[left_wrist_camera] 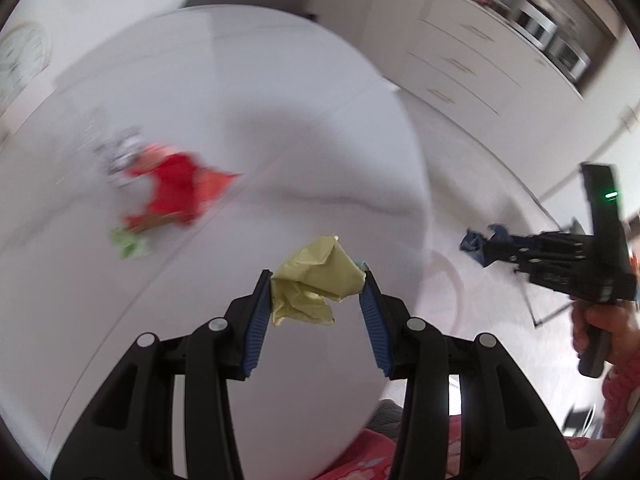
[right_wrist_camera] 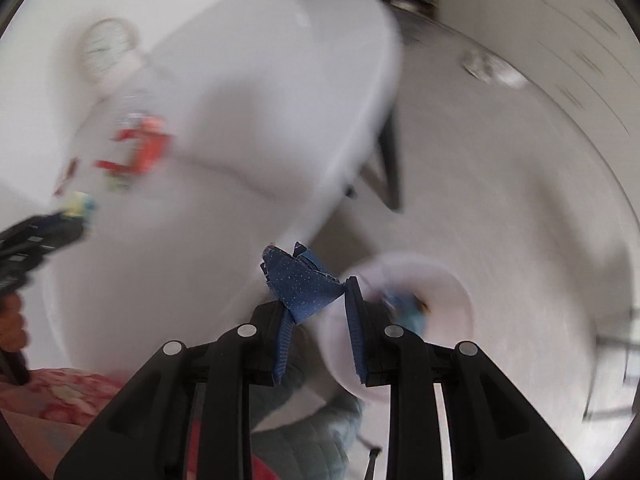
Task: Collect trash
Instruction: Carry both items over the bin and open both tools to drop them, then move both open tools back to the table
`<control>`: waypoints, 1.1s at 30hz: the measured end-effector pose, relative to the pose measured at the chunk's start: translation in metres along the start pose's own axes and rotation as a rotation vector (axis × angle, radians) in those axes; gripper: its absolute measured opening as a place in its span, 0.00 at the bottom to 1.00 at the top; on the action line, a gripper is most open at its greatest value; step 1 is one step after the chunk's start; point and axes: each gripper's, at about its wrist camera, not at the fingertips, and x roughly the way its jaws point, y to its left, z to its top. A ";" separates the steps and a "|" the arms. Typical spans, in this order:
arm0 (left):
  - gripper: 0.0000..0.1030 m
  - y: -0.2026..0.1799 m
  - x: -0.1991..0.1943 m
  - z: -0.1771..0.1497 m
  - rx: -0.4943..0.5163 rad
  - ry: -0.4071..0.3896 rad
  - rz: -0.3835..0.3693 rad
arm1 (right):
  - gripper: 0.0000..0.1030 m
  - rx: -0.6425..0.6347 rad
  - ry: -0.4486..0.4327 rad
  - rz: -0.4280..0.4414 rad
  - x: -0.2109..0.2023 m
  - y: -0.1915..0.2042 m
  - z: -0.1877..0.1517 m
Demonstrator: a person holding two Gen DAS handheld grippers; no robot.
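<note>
Yellow crumpled paper is sitting pinched between the blue pads of the left gripper, jaws about half closed on it, hanging over the near edge of the white table. Right gripper is clamping one dark blue dotted scrap, jaws narrow; it is hanging past the table's right edge, above a pale round bin on the floor. Something blue is lying inside the bin, too blurred to identify. Count on the table: one red wrapper toward the left side, one small green scrap just beside it on the near side, one silvery crumpled item touching its far side. Both views are motion-blurred. One wall clock is showing beyond the table's far left.
</note>
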 end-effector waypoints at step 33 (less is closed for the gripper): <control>0.92 -0.162 0.034 0.008 0.266 0.095 -0.197 | 0.98 0.213 0.090 -0.168 0.016 -0.099 -0.087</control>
